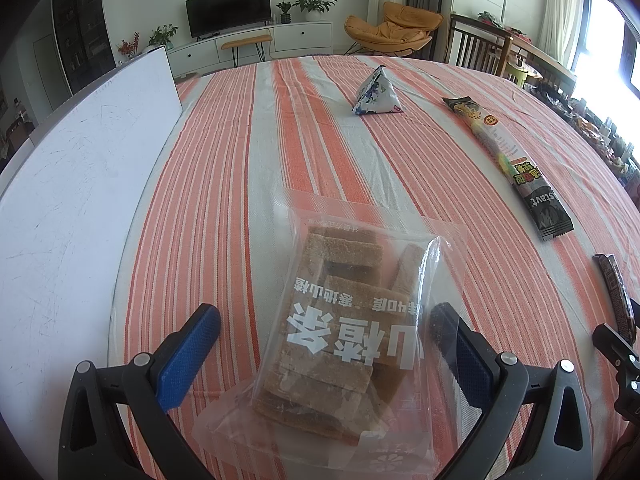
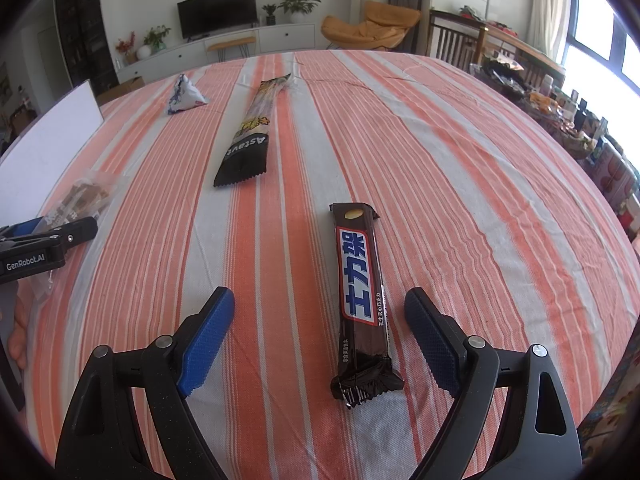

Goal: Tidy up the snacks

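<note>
Striped tablecloth [image 1: 224,168] | left gripper [image 1: 328,350] spread around hawthorn bag [image 1: 340,328] | right gripper [image 2: 320,334] spread around chocolate bar [image 2: 360,292]

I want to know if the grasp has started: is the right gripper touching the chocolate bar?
Apart. In the right wrist view, the right gripper stands open, and striped cloth shows between each blue pad and the chocolate bar lying between them.
</note>
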`<state>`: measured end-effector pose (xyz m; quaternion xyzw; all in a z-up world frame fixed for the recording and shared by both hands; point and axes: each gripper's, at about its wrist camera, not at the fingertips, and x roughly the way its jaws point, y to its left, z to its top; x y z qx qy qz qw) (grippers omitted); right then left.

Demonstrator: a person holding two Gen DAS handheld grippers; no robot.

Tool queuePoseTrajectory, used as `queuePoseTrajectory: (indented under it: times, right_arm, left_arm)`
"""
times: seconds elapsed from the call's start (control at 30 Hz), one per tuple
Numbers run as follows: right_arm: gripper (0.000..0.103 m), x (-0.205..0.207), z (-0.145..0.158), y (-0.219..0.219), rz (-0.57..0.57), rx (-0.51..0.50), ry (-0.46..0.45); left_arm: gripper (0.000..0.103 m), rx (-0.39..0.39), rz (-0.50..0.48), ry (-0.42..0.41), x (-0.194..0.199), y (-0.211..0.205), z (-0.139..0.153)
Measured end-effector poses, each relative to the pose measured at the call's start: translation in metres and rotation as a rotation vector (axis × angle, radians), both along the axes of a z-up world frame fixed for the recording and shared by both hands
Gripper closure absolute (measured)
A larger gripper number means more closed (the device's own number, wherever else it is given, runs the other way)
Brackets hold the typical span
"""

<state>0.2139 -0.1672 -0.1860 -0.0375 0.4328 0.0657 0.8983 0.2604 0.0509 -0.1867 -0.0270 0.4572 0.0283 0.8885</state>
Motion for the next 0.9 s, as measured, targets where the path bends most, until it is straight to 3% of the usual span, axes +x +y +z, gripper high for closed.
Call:
queuePoseTrajectory:
  times: [0.67, 0.8, 0.83, 0.9]
  right_arm:
    - [0.013, 0.000, 0.000, 0.000, 0.000, 0.000, 0.001]
    - [0.013, 0.009, 0.005, -0.006, 0.041, 0.020, 0.071]
    - [0.013, 0.014, 0.008, -0.012, 0.062, 0.053, 0.114]
    - [0.016, 0.026, 0.017, -0.038, 0.053, 0.219, 0.207]
  left_arm:
    - [0.000, -0.008, 0.008, 0.001, -0.001, 0.001, 0.000]
    - [0.000, -0.009, 0.006, 0.070, 0.003, -0.005, 0.003]
    - [0.000, -0.009, -0.020, 0.101, 0.006, -0.006, 0.003]
    - [0.000, -0.007, -0.092, 0.174, 0.014, -0.008, 0.005]
